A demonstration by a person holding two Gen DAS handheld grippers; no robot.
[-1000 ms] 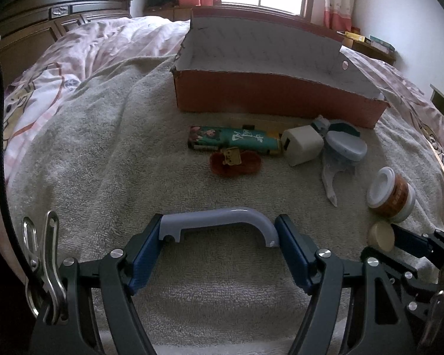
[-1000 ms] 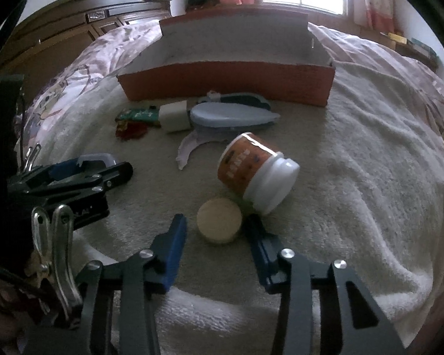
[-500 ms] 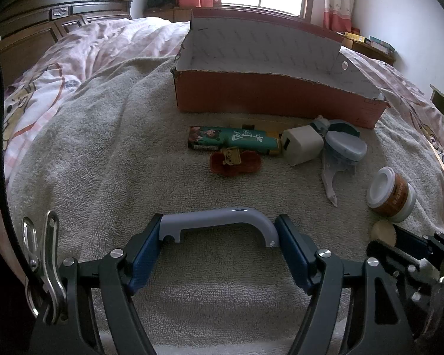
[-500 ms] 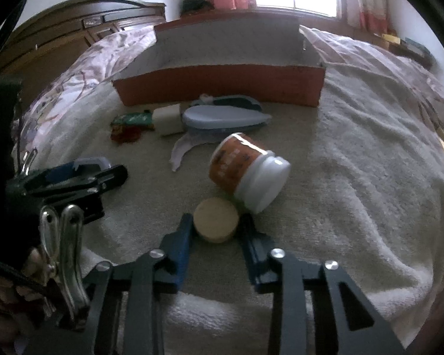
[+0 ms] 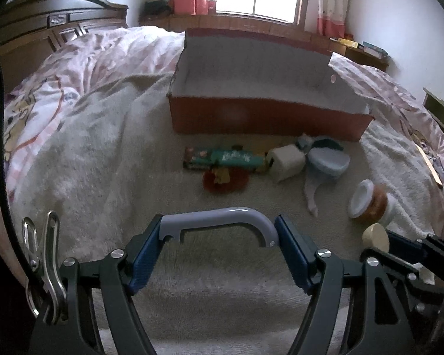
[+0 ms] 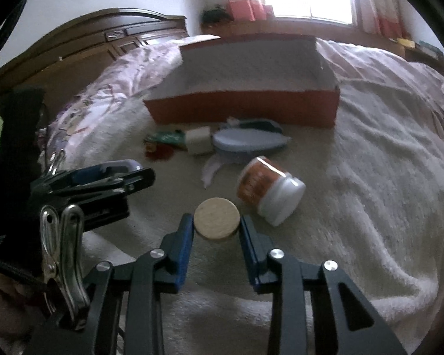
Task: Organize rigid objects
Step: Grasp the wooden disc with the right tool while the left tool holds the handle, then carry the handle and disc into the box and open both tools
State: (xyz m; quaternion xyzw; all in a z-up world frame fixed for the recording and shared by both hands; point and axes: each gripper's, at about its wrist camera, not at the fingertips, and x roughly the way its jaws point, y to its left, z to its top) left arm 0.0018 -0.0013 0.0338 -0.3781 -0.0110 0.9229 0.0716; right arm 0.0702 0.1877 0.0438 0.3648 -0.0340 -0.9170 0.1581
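A: Item one?
B: Left gripper (image 5: 219, 248), clamped endwise on a grey handle (image 5: 217, 222); long axis left-right, lower centre.
A: Item two?
B: Right gripper (image 6: 216, 229), closed on a round wooden disc (image 6: 217, 218), flat face toward us.
A: Step?
B: Pickup, seemingly. Next: carry both to the red box (image 6: 242, 109), upper centre.

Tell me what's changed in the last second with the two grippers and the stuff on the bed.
The right gripper moved forward and closed on the round tan disc, which now looks lifted off the towel. The left gripper still holds the grey handle. The orange jar, red box and remaining items haven't moved.
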